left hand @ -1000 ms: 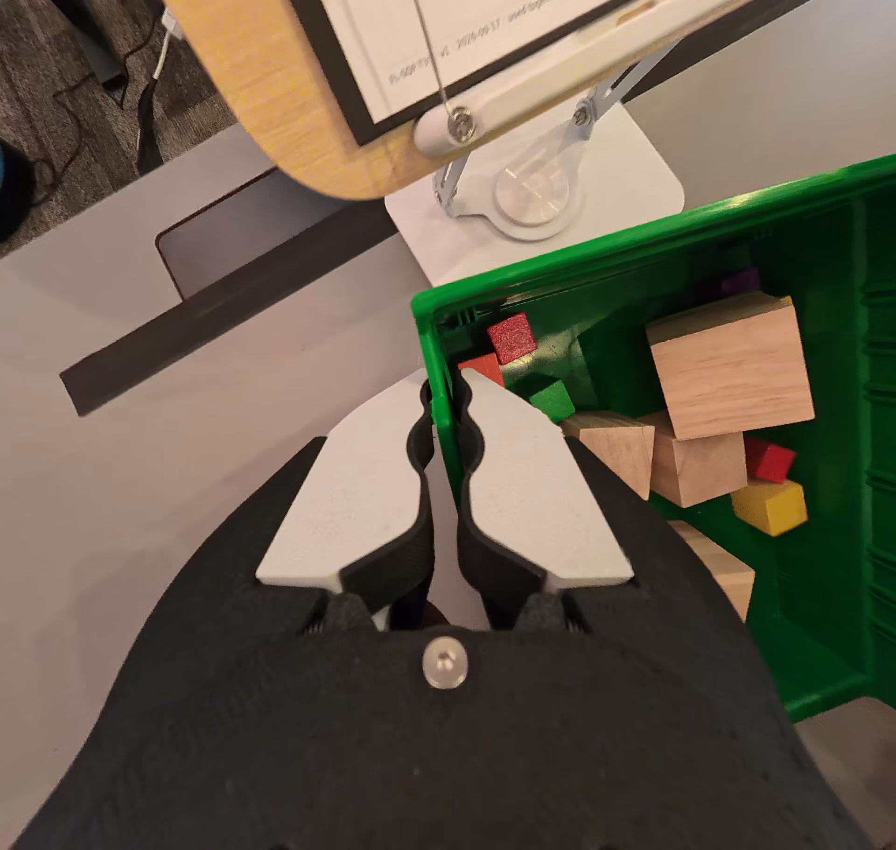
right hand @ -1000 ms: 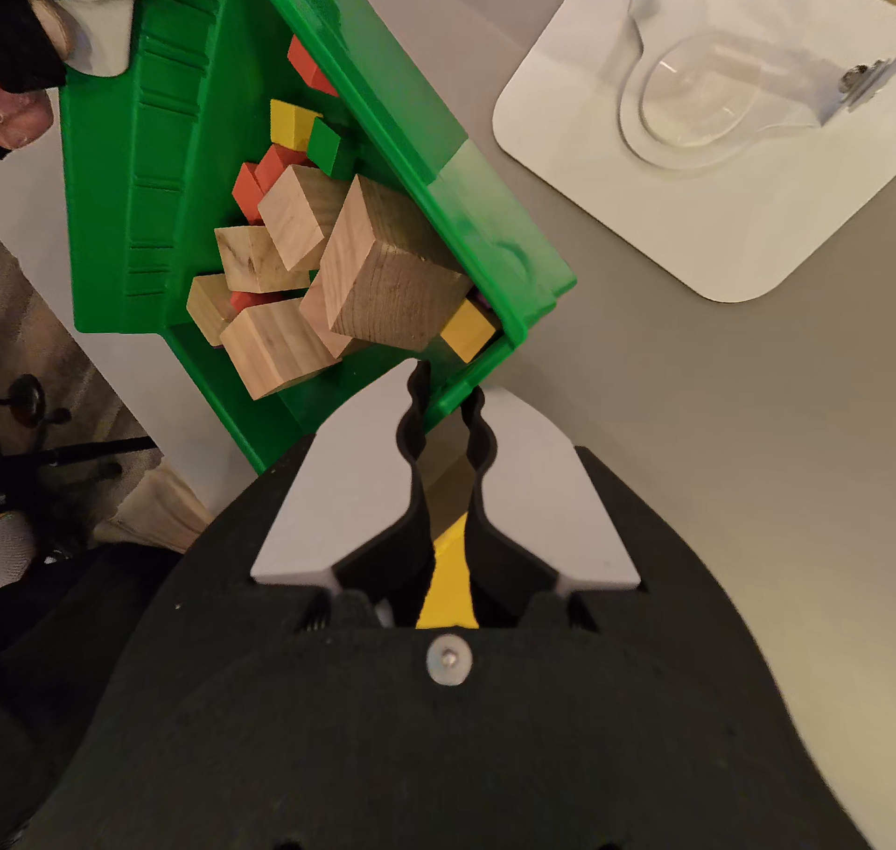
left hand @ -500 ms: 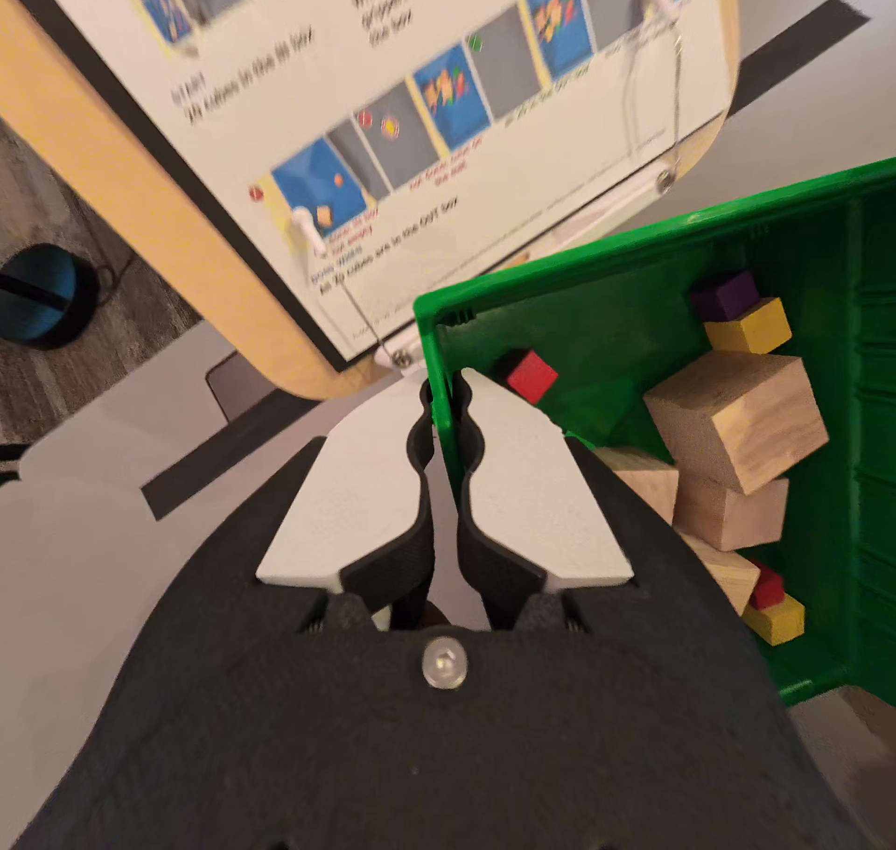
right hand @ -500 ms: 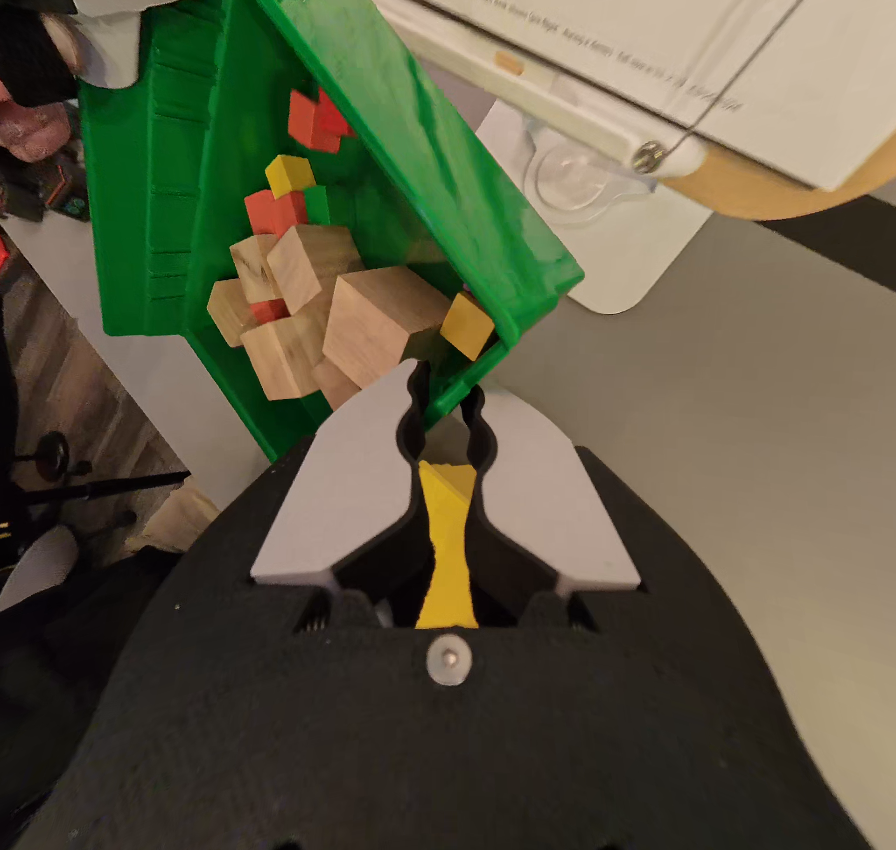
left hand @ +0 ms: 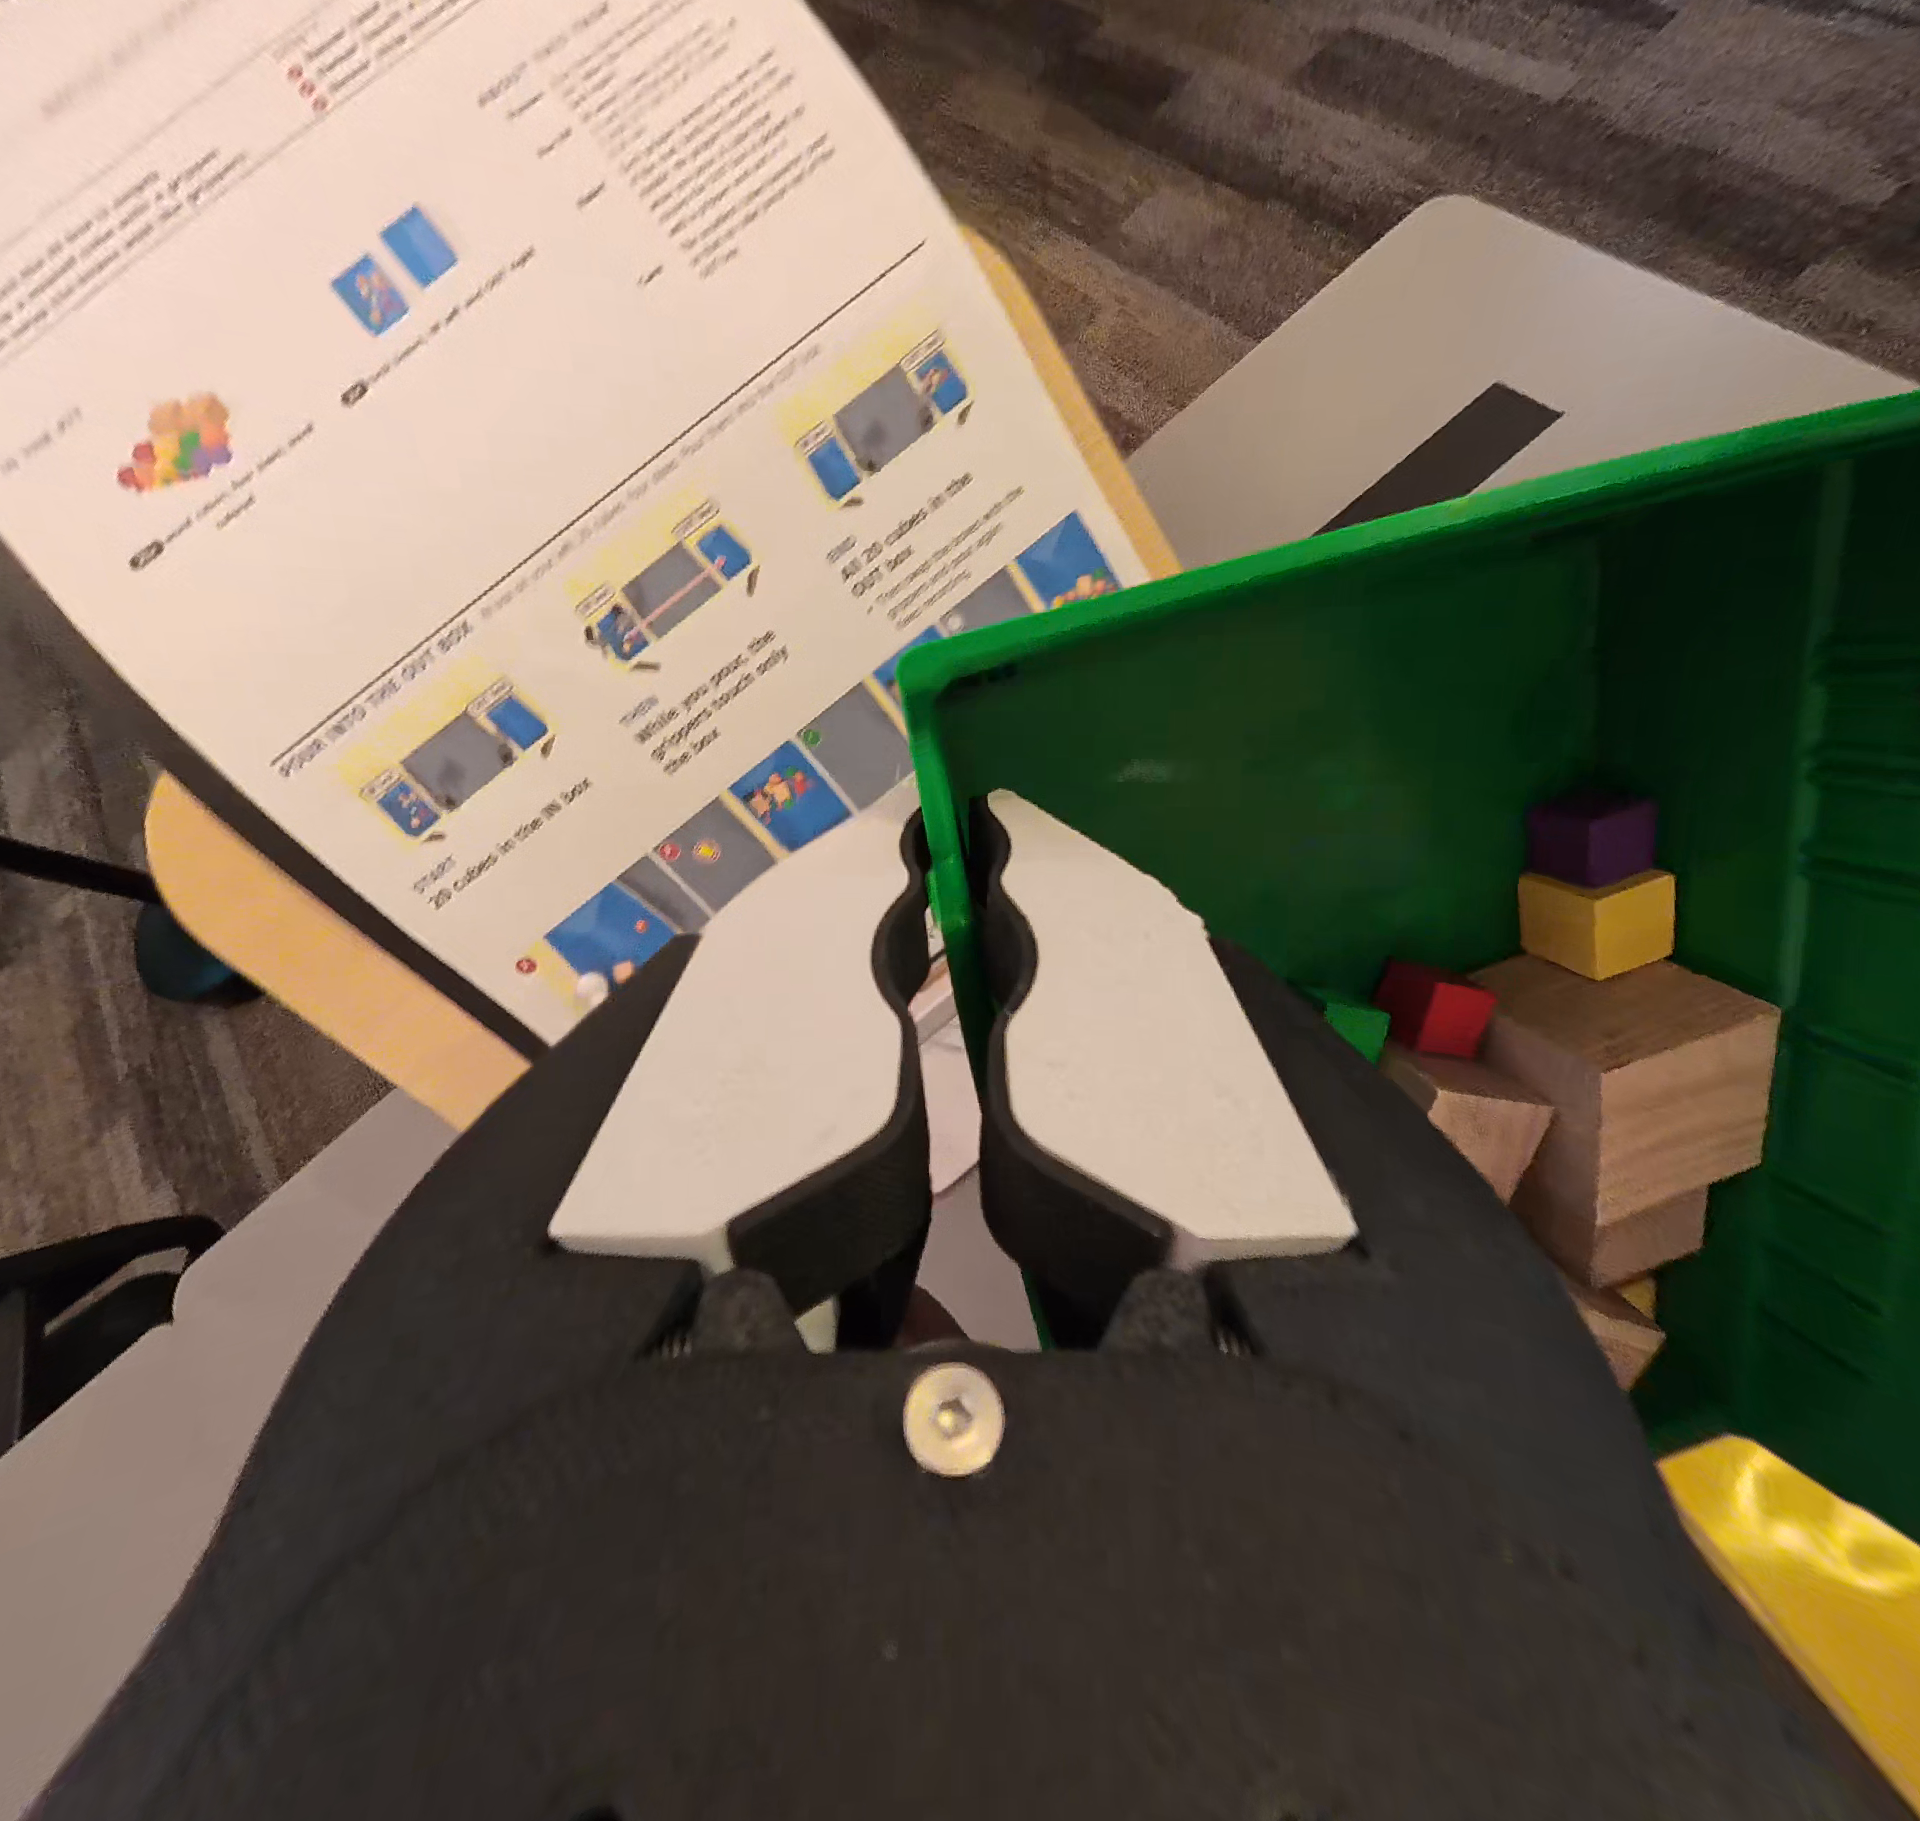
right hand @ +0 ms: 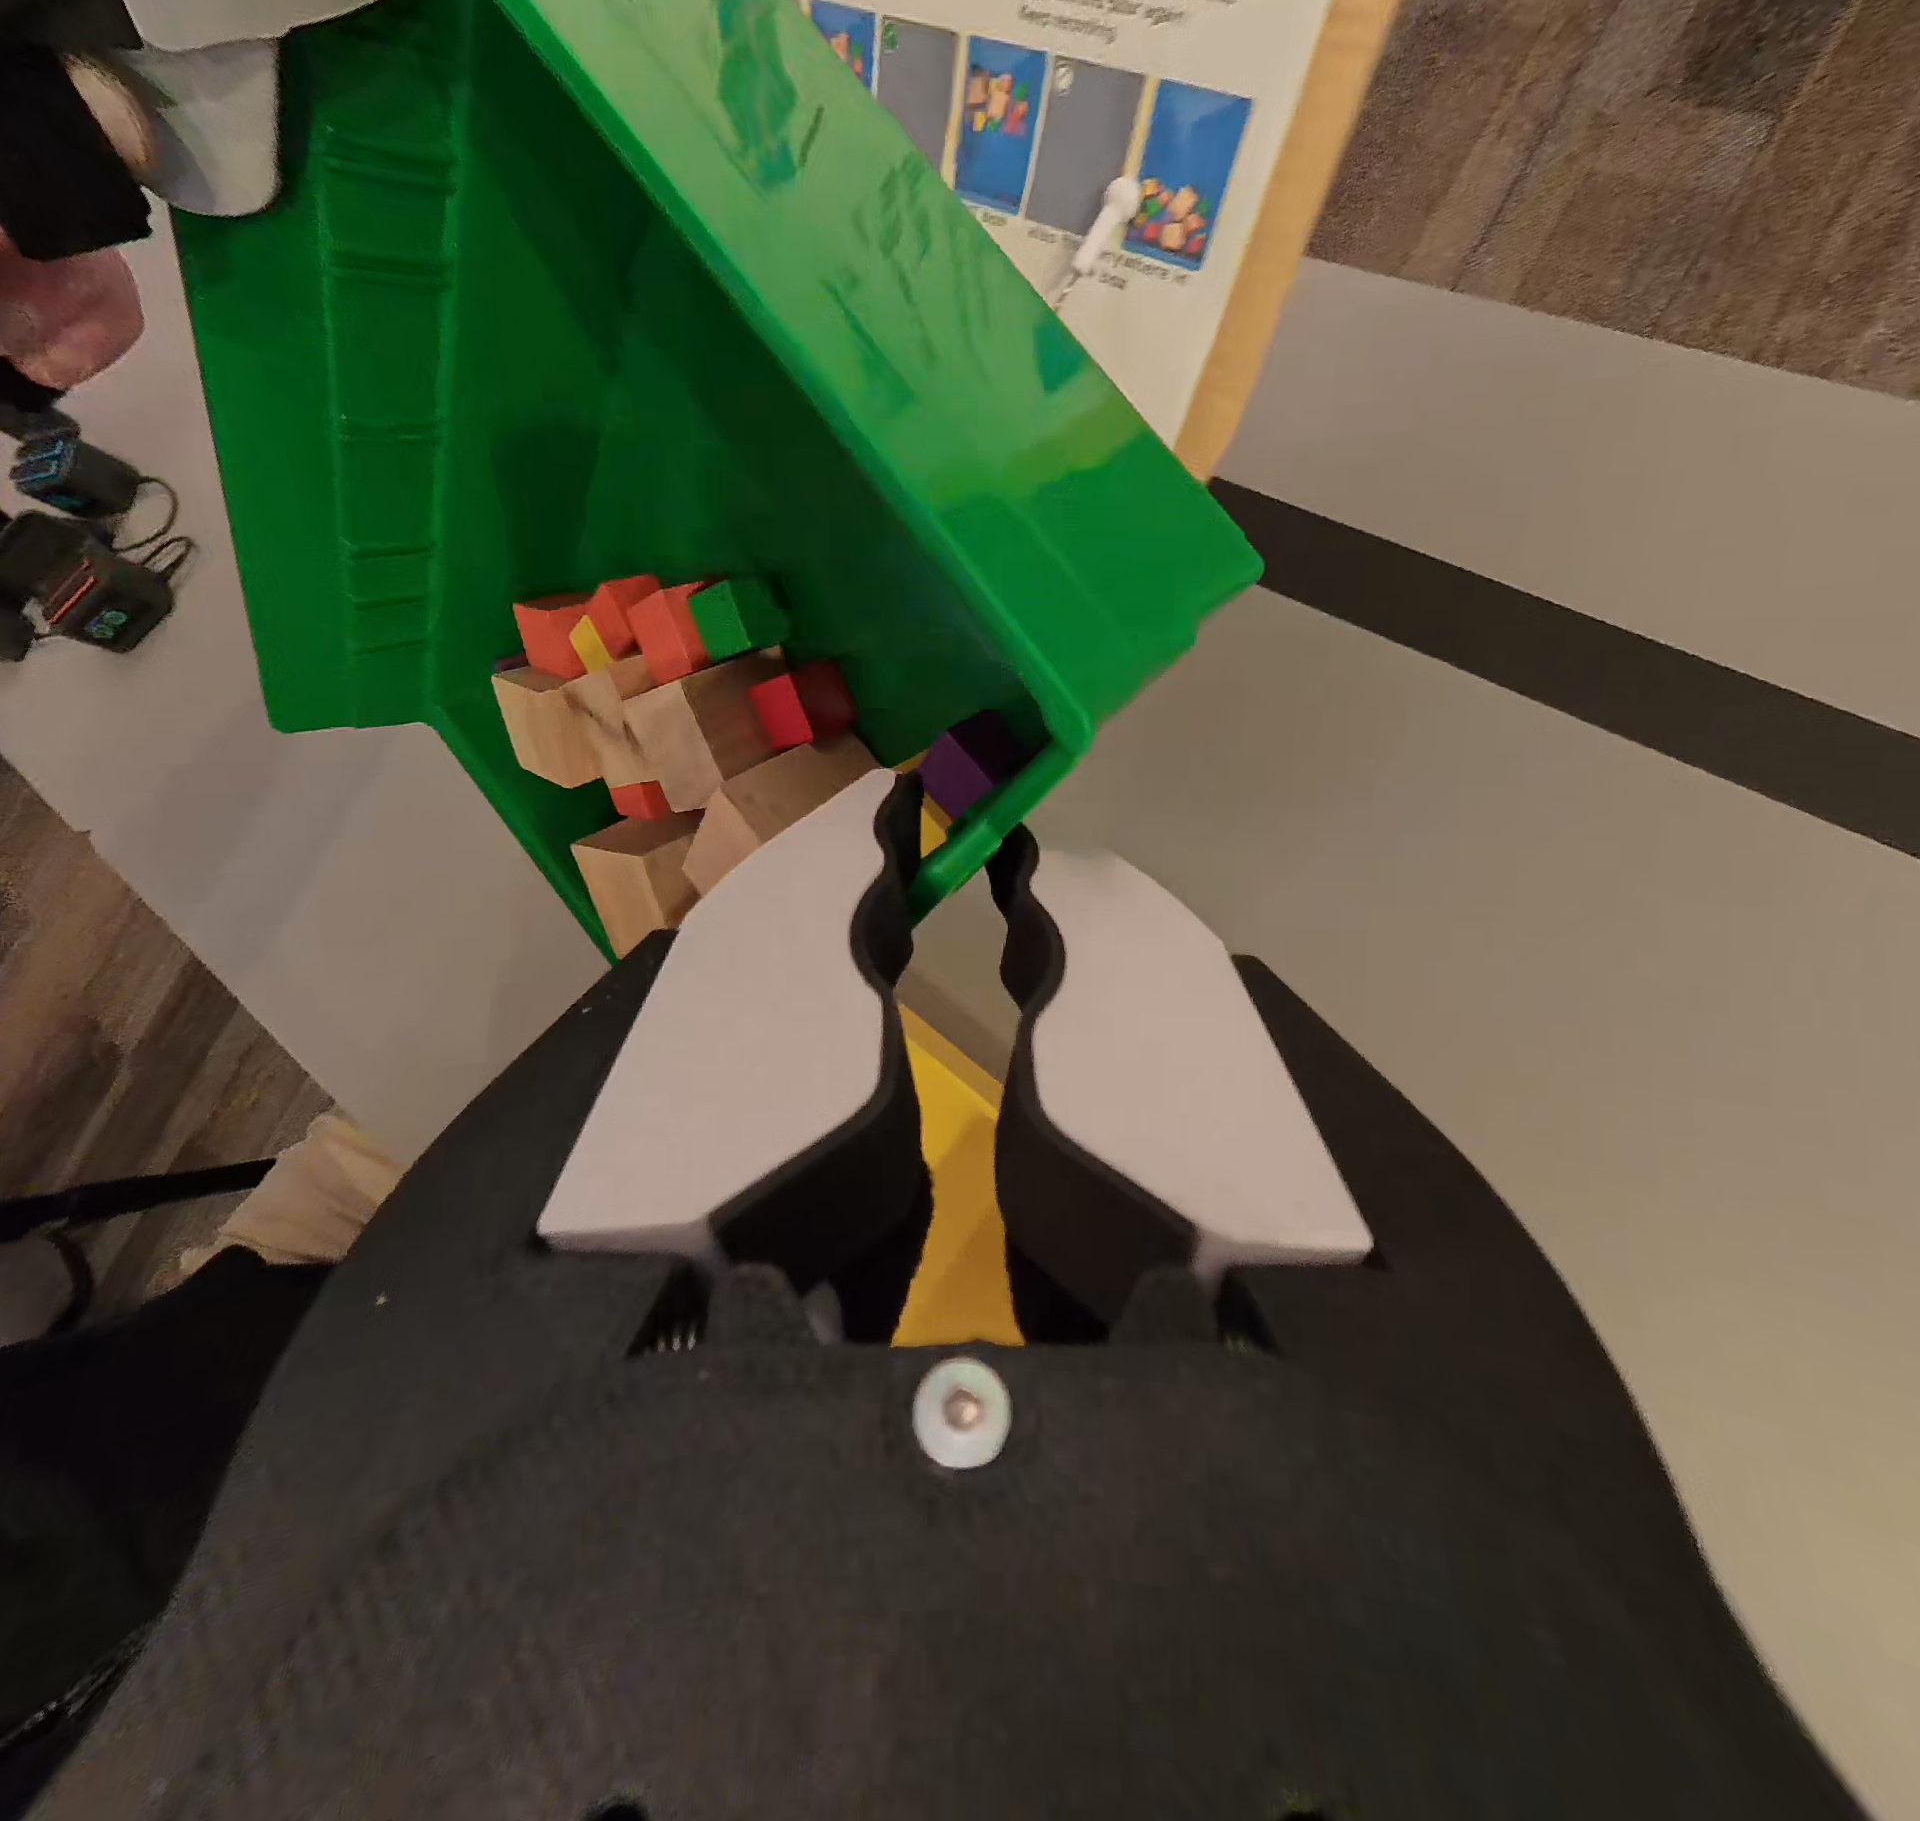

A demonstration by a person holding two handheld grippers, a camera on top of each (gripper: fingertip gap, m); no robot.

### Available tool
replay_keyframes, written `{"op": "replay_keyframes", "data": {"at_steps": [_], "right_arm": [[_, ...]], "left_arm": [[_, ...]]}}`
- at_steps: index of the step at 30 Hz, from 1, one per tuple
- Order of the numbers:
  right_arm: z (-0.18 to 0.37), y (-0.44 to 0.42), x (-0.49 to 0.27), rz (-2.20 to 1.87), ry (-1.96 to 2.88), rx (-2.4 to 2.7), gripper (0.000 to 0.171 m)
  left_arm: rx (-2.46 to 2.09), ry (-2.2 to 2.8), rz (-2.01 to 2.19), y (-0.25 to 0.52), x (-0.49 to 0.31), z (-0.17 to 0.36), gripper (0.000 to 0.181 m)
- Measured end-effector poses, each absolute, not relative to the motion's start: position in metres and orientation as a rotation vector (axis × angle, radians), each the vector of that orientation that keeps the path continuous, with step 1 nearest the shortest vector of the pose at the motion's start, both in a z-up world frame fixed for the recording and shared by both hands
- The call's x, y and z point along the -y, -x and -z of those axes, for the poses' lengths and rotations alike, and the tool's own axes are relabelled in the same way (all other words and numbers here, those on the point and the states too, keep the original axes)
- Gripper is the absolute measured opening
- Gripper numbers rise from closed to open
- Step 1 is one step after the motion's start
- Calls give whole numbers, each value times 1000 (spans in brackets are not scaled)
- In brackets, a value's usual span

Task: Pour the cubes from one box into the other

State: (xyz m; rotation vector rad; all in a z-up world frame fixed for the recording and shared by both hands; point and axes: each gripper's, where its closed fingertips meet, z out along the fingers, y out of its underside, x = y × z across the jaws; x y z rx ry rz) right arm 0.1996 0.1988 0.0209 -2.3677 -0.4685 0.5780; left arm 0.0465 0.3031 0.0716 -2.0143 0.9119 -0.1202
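1. The person held the green box (left hand: pixel 1403 732) off the grey table (right hand: pixel 1507 940) between the two tools, tipped steeply so that one short end hung low.
2. The left gripper (left hand: pixel 948 815) had its jaws closed on the raised end wall of the box, one finger inside and one outside the rim.
3. The right gripper (right hand: pixel 951 815) had its jaws clamped on the low end wall in the same way, beside a purple cube (right hand: pixel 961 763).
4. The cubes (right hand: pixel 665 711), plain wooden ones and small red, yellow, green and purple ones, lay heaped in the low end of the box; none had left it.
5. A yellow box (left hand: pixel 1808 1584) sat below, showing at the corner of the left wrist view and between the right gripper's fingers; I took it for the receiving one.
6. An instruction sheet (left hand: pixel 468 369) on a wooden board stood behind on the table.
7. The pour looked to be in hand, the tilt built up but the spill not yet begun.
8. The next move seemed to call for bringing the low rim over the yellow box and tipping further, with both grips kept firm, lest the heap go all at once and cubes bounce onto the table.
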Motion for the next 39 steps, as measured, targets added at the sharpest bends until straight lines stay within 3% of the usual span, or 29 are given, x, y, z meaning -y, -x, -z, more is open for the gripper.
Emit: {"op": "replay_keyframes", "data": {"at_steps": [11,39], "right_arm": [[-46,-249,-186,-598,2234,381,8],[-71,-317,-131,-288,2022,305,6]], "left_arm": [[-935,1857,105,-109,-291,-123,5],[-789,1520,380,-168,-214,-145,10]]}}
